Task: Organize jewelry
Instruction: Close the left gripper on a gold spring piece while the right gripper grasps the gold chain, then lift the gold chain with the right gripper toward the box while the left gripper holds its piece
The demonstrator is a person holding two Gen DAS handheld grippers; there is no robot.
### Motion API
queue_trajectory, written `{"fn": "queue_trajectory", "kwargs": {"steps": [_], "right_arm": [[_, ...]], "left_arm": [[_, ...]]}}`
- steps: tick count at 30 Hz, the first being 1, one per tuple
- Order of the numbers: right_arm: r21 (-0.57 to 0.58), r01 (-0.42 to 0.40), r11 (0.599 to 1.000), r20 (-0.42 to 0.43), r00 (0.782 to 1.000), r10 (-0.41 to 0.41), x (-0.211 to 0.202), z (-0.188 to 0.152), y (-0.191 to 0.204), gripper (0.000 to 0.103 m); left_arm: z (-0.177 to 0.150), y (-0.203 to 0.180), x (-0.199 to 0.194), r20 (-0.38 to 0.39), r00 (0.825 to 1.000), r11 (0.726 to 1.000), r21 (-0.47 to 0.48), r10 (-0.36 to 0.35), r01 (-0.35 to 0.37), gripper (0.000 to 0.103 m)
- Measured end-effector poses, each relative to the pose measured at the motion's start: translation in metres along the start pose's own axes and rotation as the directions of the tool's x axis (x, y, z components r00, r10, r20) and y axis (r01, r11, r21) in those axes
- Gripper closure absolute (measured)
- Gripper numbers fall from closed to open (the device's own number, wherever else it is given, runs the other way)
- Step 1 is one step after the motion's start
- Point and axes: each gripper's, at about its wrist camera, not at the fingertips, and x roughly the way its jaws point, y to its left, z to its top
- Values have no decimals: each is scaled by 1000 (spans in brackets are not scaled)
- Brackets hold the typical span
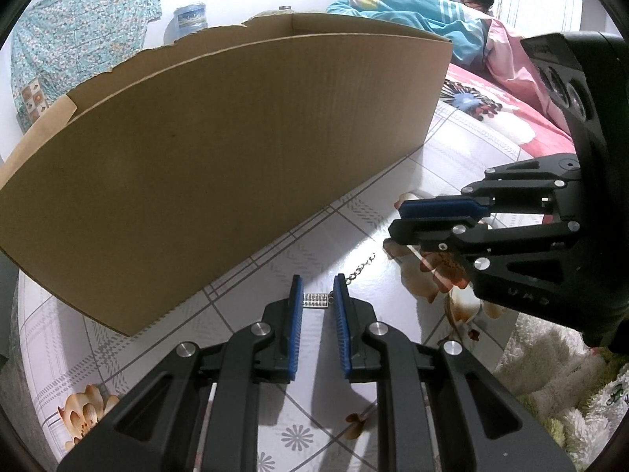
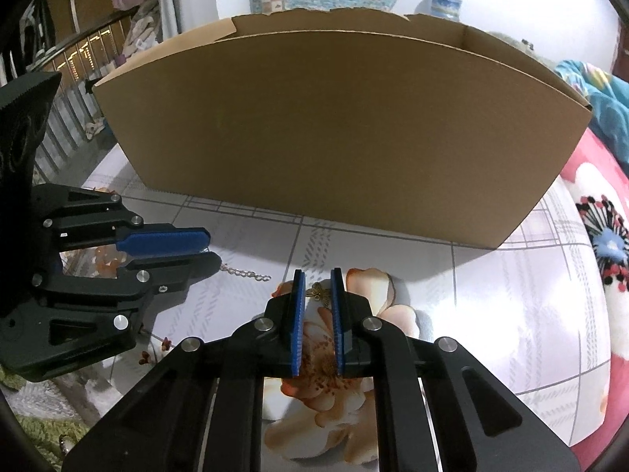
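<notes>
In the left wrist view my left gripper (image 1: 319,281) is shut on a small silver rectangular link (image 1: 314,299). Its chain (image 1: 359,269) trails up to the right over the bedsheet. From the right wrist view the same chain (image 2: 245,273) comes out of the left gripper (image 2: 214,251) and lies on the sheet. My right gripper (image 2: 318,274) is down on the sheet, its blue pads closed against a small bronze flower charm (image 2: 319,294). The right gripper (image 1: 397,220) stands to the right of the left one, tips pointing left. A large open cardboard box (image 2: 334,137) stands just behind both grippers.
The floral bedsheet (image 2: 511,275) covers the mattress. The cardboard box (image 1: 236,137) fills the middle ground. A person lies under a blue and pink blanket (image 1: 432,11) at the back right. A water jug (image 1: 190,15) stands behind the box. A fluffy rug (image 1: 550,373) lies lower right.
</notes>
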Motion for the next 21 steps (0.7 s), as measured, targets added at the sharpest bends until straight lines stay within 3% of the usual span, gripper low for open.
{"fn": "queue_trajectory", "kwargs": {"steps": [21], "right_arm": [[96, 24, 995, 122, 992, -36, -60, -3, -26, 92]], "left_arm": [[11, -16, -36, 83, 996, 999, 41, -36, 33, 88]]}}
